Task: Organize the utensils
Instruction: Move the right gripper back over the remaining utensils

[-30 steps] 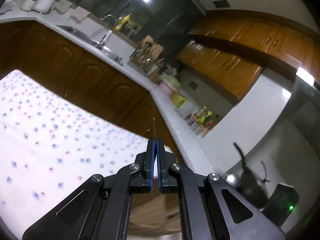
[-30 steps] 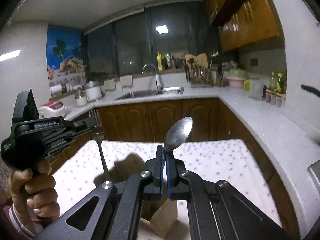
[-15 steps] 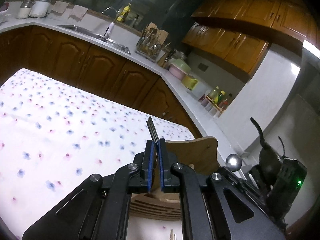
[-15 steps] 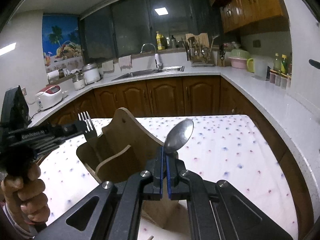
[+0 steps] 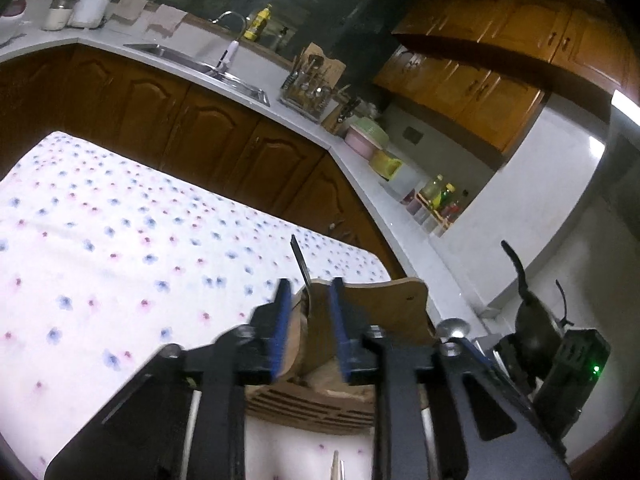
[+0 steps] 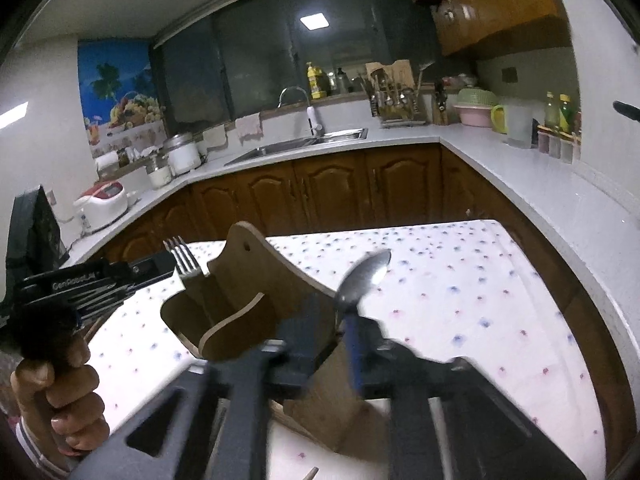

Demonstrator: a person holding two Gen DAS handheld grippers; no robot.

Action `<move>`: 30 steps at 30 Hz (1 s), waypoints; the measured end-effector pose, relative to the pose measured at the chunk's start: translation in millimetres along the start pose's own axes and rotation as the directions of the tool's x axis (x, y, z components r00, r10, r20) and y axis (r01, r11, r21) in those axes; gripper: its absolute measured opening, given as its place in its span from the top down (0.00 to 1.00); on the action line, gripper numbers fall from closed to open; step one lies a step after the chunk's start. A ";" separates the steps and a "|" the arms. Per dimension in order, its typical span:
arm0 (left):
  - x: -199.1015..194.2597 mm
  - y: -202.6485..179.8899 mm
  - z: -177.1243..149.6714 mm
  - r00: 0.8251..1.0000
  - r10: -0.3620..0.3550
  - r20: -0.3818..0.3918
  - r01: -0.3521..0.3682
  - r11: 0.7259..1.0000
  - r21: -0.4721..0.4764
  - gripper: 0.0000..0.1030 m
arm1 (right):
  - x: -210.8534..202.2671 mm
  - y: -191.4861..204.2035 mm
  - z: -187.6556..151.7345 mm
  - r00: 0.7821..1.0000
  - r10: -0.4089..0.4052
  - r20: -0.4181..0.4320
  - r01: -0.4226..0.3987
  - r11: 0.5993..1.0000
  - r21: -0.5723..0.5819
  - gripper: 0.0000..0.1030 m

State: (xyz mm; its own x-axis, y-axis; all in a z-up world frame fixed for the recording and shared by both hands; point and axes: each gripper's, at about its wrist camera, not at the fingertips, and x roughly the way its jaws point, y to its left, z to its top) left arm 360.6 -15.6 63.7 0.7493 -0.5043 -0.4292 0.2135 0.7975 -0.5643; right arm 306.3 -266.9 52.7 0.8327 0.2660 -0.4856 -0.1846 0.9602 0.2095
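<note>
Change: both my grippers were clamped a second ago, and now both sets of jaws are opening; the wooden holder has come into full view below them.
Left gripper [image 5: 308,320]: blue pads parted, fork [image 5: 301,264] standing free in the gap, no pad pressing it that I can see.
Fork: thin flat steel, seen edge-on at frame centre in the left view; four tines up at left of centre in the right view, shaft down in the holder.
Right gripper [image 6: 320,336]: jaws apart, blurred; spoon [image 6: 366,276] leans beside the right pad, contact unclear.
Spoon: polished oval bowl up, tilted right, handle running down at the holder.
Wooden holder [image 6: 256,292]: smooth curved ply, rounded back with a hanging hole, slotted base.
Tablecloth [image 5: 120,240]: white, small blue and pink flowers.
</note>
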 end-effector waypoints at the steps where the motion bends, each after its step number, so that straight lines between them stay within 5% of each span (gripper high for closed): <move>1: -6.4 0.1 -0.1 1.000 0.005 0.008 -0.005 1.000 -0.005 0.67 | -3.1 -1.1 0.6 1.000 0.000 0.009 0.000 1.000 0.007 0.51; 4: -26.1 1.4 -3.3 0.999 0.014 0.030 -0.013 1.000 -0.013 0.55 | -20.3 -7.4 2.9 0.999 0.001 0.039 -0.003 0.999 0.048 0.45; 6: -38.1 2.8 -8.2 0.998 0.041 0.040 -0.041 0.999 -0.015 0.34 | -30.2 -11.9 1.3 0.998 0.001 0.056 -0.005 0.997 0.074 0.33; 8: -53.1 3.9 -18.7 0.993 0.103 0.051 -0.104 0.995 0.001 0.26 | -41.8 -15.0 -2.9 0.997 -0.006 0.073 -0.002 0.995 0.099 0.15; 19: -114.1 14.8 -100.0 0.958 0.286 -0.026 -0.283 0.955 0.084 0.21 | -96.3 -16.3 -67.8 0.999 0.015 0.034 -0.022 0.980 0.198 0.07; 30: -145.8 19.8 -156.7 0.937 0.335 -0.098 -0.325 0.940 0.104 0.21 | -134.9 -11.5 -120.8 1.000 0.001 -0.026 0.005 0.970 0.243 0.07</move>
State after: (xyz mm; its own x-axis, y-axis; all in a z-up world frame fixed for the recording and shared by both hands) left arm 157.3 21.9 4.6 0.7121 -0.2378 -0.6606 0.0223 0.9481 -0.3172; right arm 133.1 -303.7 13.3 0.8187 0.2690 -0.5073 -0.0474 0.9121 0.4071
